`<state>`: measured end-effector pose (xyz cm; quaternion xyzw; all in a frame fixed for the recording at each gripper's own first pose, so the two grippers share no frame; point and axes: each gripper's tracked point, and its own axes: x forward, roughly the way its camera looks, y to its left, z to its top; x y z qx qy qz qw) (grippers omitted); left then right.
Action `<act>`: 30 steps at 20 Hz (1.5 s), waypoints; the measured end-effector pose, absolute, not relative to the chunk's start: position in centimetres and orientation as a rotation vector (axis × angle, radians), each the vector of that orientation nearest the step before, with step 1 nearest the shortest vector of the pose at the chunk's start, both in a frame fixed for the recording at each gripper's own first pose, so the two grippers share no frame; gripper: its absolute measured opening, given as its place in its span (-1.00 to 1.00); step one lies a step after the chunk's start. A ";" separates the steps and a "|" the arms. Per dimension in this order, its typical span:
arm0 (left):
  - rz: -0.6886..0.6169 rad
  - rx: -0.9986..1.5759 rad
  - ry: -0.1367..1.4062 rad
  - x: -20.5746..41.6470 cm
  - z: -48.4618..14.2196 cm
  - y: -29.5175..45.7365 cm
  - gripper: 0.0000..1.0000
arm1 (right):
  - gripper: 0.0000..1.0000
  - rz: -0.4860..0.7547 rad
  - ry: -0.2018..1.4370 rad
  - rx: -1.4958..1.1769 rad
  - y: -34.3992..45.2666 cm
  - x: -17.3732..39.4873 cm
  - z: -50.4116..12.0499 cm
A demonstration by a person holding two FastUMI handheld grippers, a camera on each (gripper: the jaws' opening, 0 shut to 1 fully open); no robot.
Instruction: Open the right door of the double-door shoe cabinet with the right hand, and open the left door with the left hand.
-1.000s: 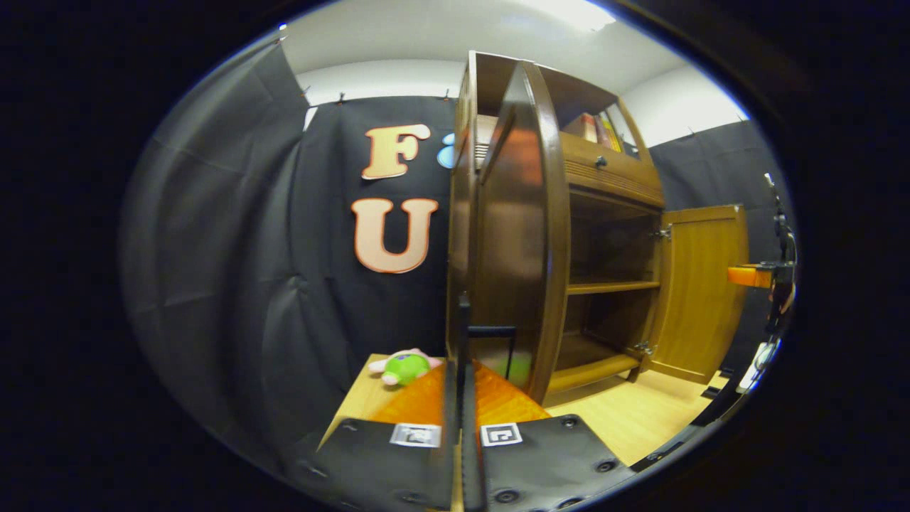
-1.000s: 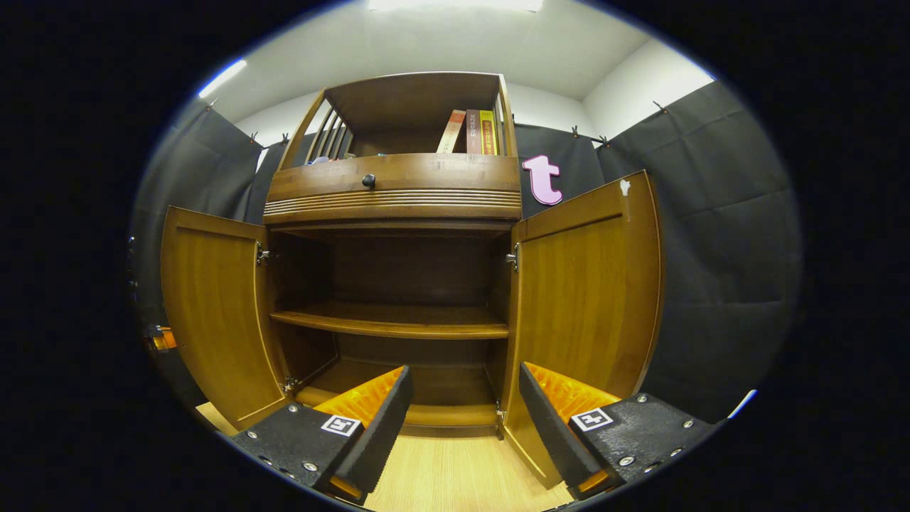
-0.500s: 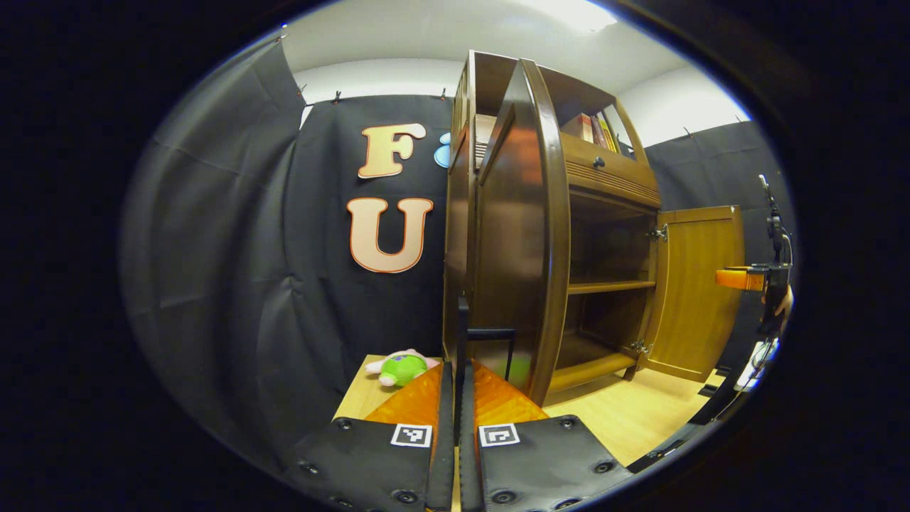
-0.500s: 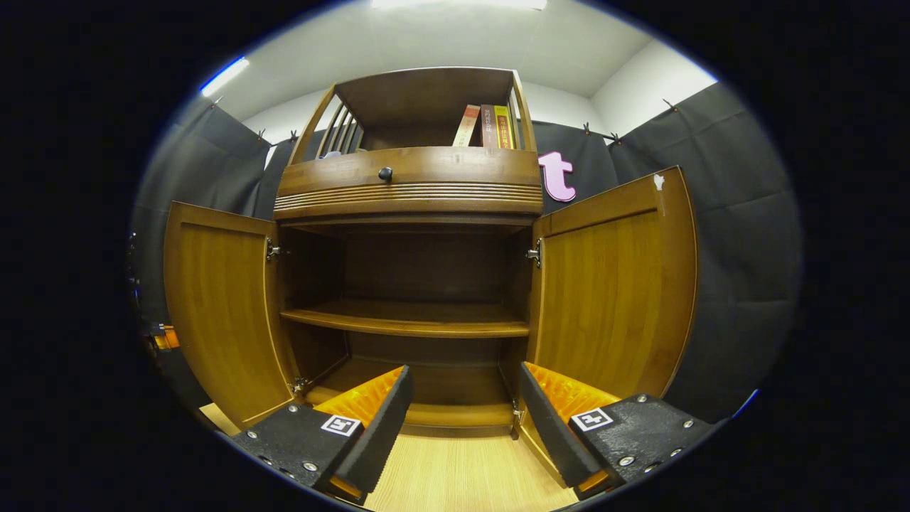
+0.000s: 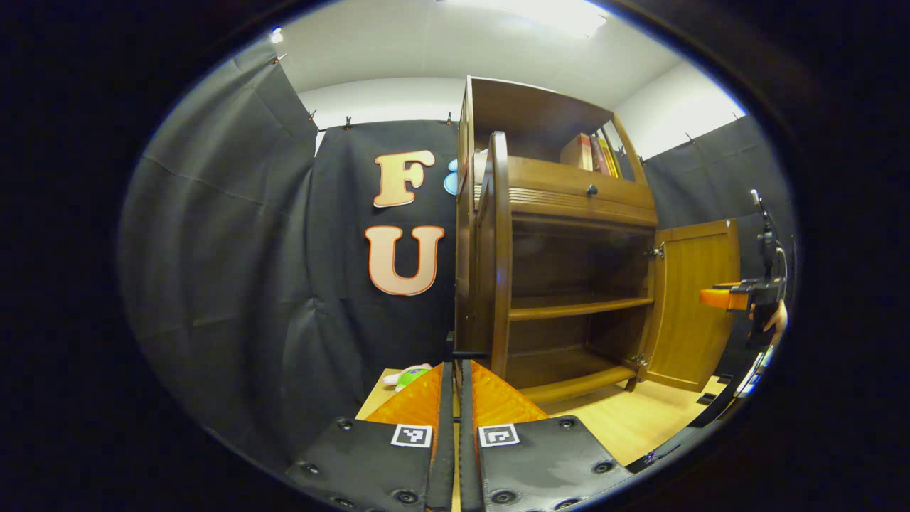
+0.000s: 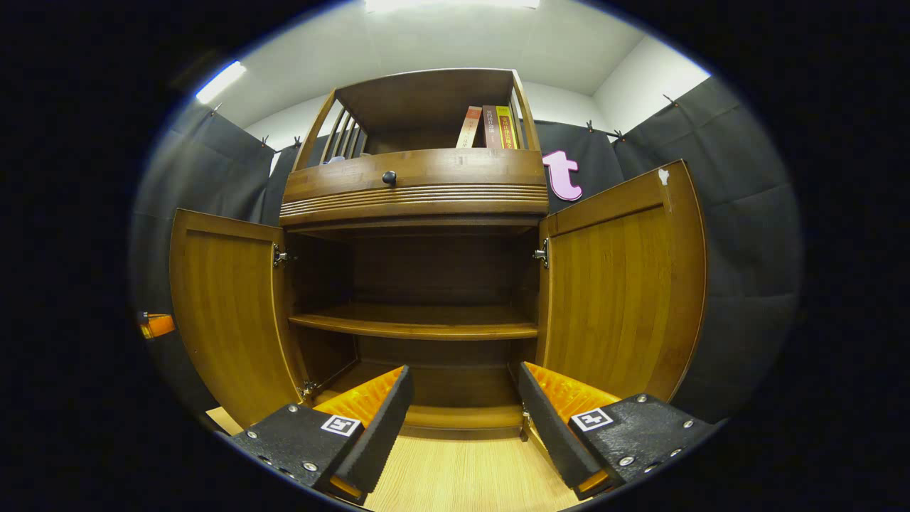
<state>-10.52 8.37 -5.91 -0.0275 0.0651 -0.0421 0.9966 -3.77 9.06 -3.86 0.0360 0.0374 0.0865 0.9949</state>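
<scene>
Pale wood flooring (image 6: 455, 476) runs under the open right gripper (image 6: 462, 387); beyond, the cabinet (image 6: 416, 185) shows both doors swung wide; the left gripper (image 5: 451, 370), closed on nothing, has backed off the left door (image 5: 498, 249); the task looks done.

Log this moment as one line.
left door: open | right door: open | left tool: shut on handle | right tool: open, free

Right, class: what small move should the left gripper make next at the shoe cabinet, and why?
Probably open the left gripper and let go of the handle: both the left door and the right door stand wide open, and the right gripper hangs open, clear of its door.
</scene>
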 end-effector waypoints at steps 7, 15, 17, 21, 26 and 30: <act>-0.105 -0.034 0.133 -10.7 -3.2 3.1 -0.85 | 0.84 0.180 0.069 0.084 7.3 -4.0 -3.5; -0.188 -0.003 0.009 -8.4 1.5 -5.4 -0.48 | 0.85 0.161 0.077 0.084 4.8 -4.1 -3.7; -0.190 0.015 -0.015 -7.8 2.8 -6.8 -0.40 | 0.85 0.156 0.082 0.084 4.2 -4.1 -3.7; -0.152 0.025 -0.021 -6.4 3.2 -8.1 -0.09 | 0.84 0.144 0.070 0.075 3.4 -3.6 -2.8; -0.160 -0.059 0.067 -4.4 1.4 -9.5 0.11 | 0.84 0.170 0.062 0.088 4.0 -3.5 -1.8; -0.195 -0.102 0.109 -4.0 0.8 -10.4 0.73 | 0.84 0.172 0.049 0.064 4.2 -3.8 -0.6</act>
